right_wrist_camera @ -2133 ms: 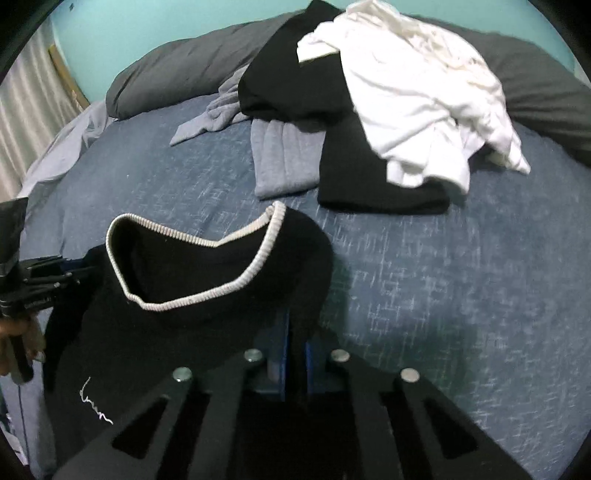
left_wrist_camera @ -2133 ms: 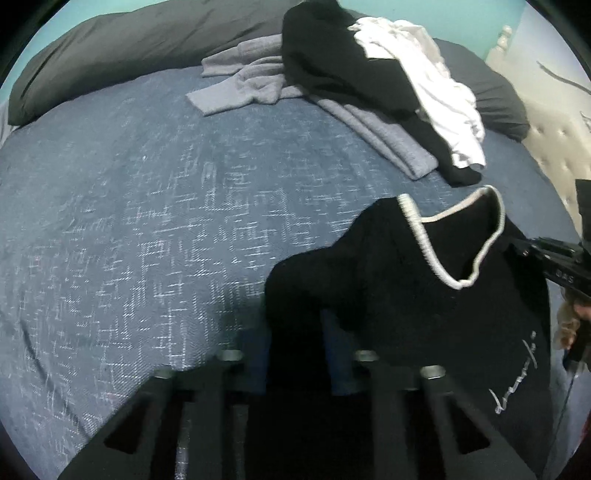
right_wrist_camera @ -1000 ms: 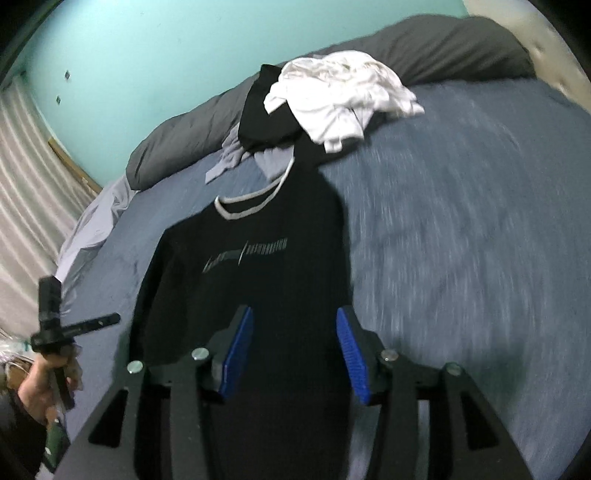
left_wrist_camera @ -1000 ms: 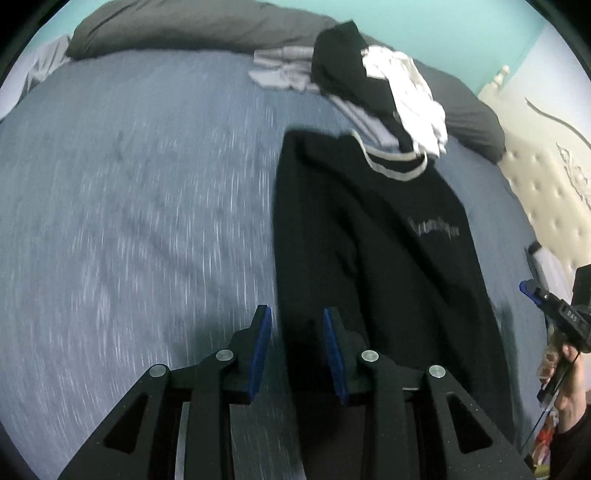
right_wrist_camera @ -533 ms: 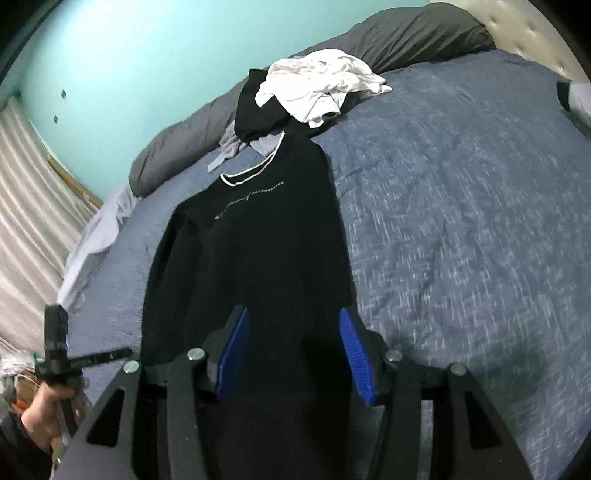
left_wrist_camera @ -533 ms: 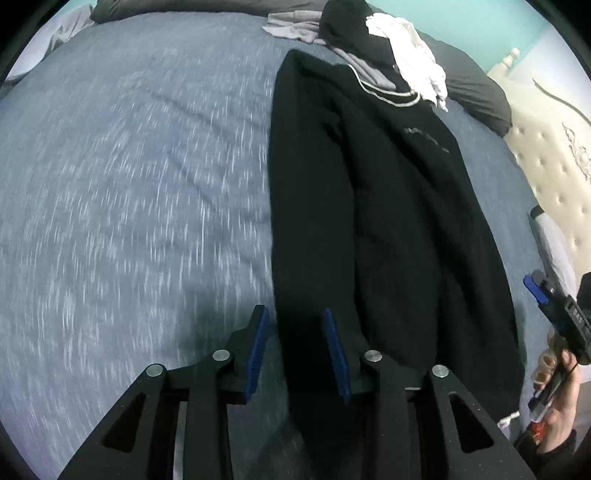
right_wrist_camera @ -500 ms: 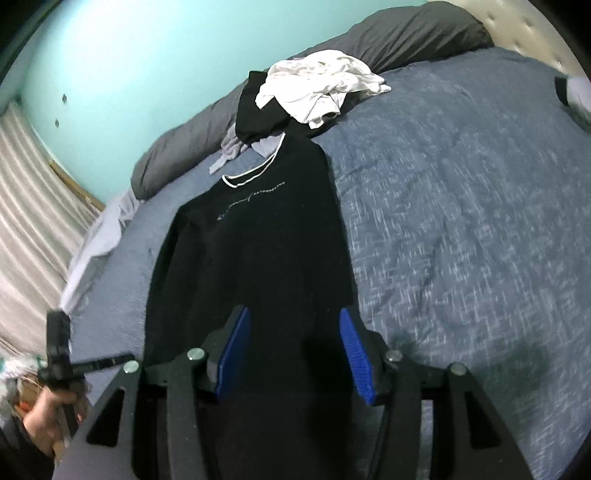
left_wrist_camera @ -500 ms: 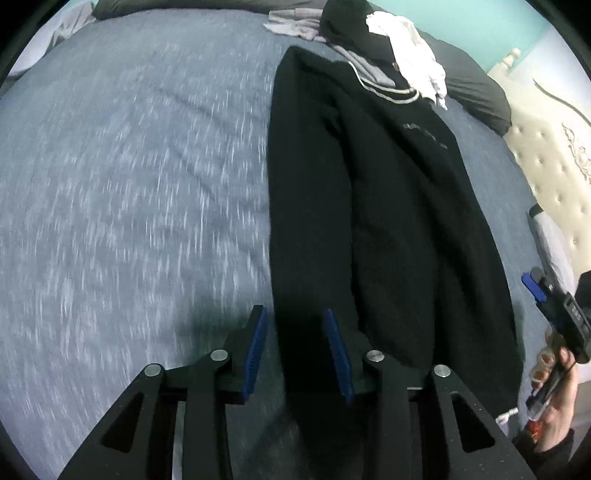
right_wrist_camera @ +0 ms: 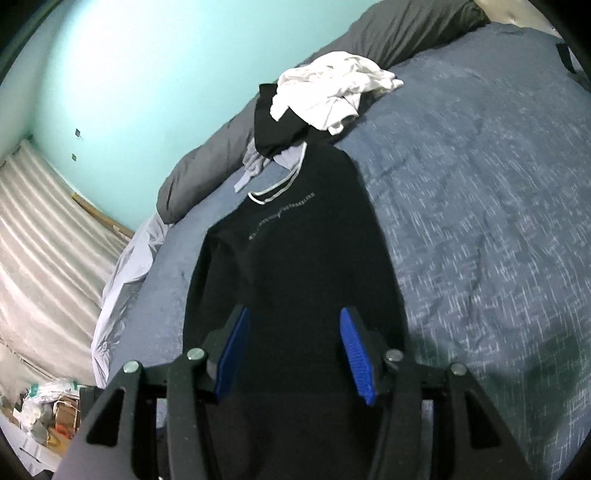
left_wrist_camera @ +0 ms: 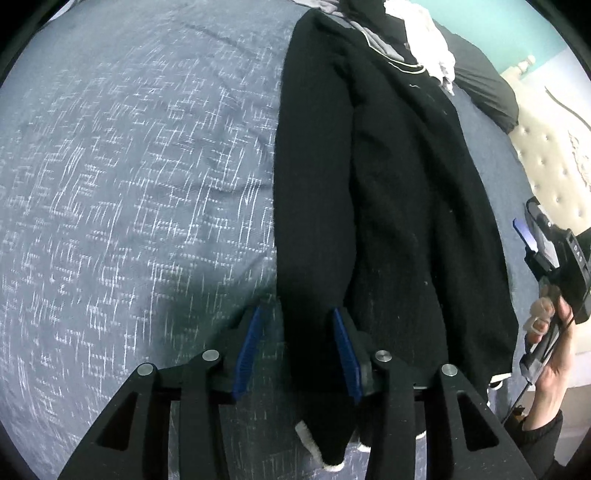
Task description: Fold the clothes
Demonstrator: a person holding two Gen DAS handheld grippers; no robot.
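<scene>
- Lying flat and full length on the blue bedspread: one black sweater, front up, white-trimmed collar toward the far end, hem toward the near edge of the bed.
- Resting along the body on the left side: one sleeve, straight, its white cuff hanging at the near edge.
- Showing no fold across the body or the sleeves in either view; judging the sweater as spread out and smoothed, with all folding of it left to do.
- Hovering over the sleeve near its cuff: left gripper, jaws apart, pinching nothing, the sleeve lying between the blue pads.
- Hovering over the hem region: right gripper, jaws wide apart, holding nothing.
- Waiting in a loose heap beyond the collar: at least three garments, namely one white, one black and one grey piece; exact number hidden by overlap.
- Judging the heap as unfolded work remaining.
- Counting: one spread sweater, one heap, two grippers, one long dark grey pillow along the far edge.
- Finding no folded stack in either view.
</scene>
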